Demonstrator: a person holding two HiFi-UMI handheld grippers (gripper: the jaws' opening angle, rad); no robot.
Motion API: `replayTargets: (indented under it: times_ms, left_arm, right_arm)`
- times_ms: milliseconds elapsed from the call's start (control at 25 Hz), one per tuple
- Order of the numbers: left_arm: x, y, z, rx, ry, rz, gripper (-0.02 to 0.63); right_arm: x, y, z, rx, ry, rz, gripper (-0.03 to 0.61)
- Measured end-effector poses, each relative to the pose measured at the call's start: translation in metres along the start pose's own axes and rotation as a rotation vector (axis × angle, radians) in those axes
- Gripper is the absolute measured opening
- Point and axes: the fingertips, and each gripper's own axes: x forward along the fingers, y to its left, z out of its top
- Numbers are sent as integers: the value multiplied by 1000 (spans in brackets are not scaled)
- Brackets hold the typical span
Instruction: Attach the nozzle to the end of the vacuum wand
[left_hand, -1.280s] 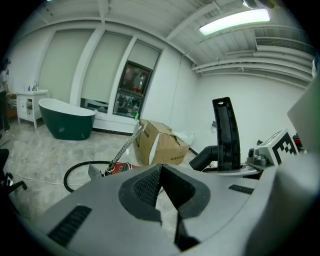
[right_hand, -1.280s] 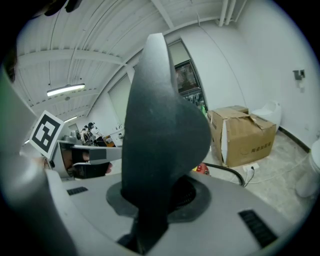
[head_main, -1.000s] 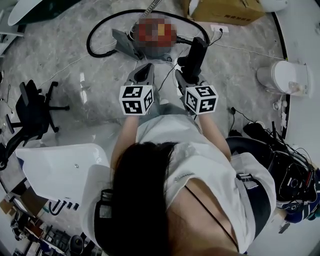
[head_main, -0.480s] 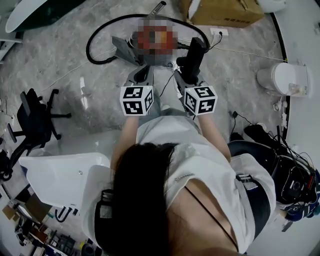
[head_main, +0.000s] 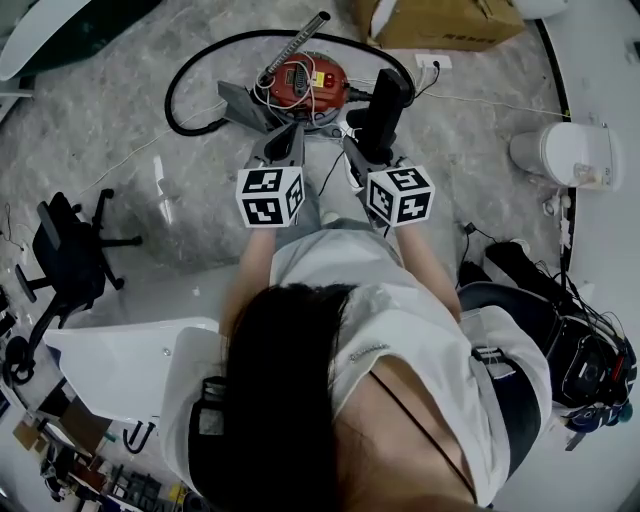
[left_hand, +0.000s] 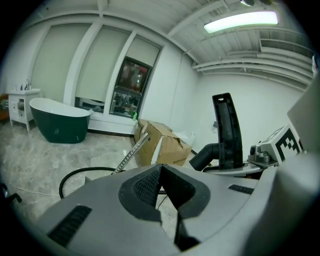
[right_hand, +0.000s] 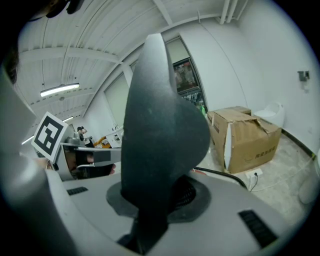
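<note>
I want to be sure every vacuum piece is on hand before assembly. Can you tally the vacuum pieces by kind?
red canister: 1
black hose: 1
metal wand: 1
black nozzle, held in the right gripper: 1
grey wedge-shaped piece beside the canister: 1
Total: 5

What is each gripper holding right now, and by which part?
The right gripper grips the black nozzle by its narrow lower end; the left gripper is shut and empty.

Marbled floor (head_main: 110, 110) under red vacuum (head_main: 303, 80), cardboard box (head_main: 450, 20)
</note>
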Motion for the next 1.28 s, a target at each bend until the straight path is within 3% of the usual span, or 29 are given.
replayTargets:
  times_ms: [760,1280]
  left_arm:
    - [43,53,44,55,44,-65,2]
    - [64,94,73,119,73,-153,2]
  right_arm:
    - [63,-1,43,51,19,-48,95]
    - [102,9,64,70,15,-123,95]
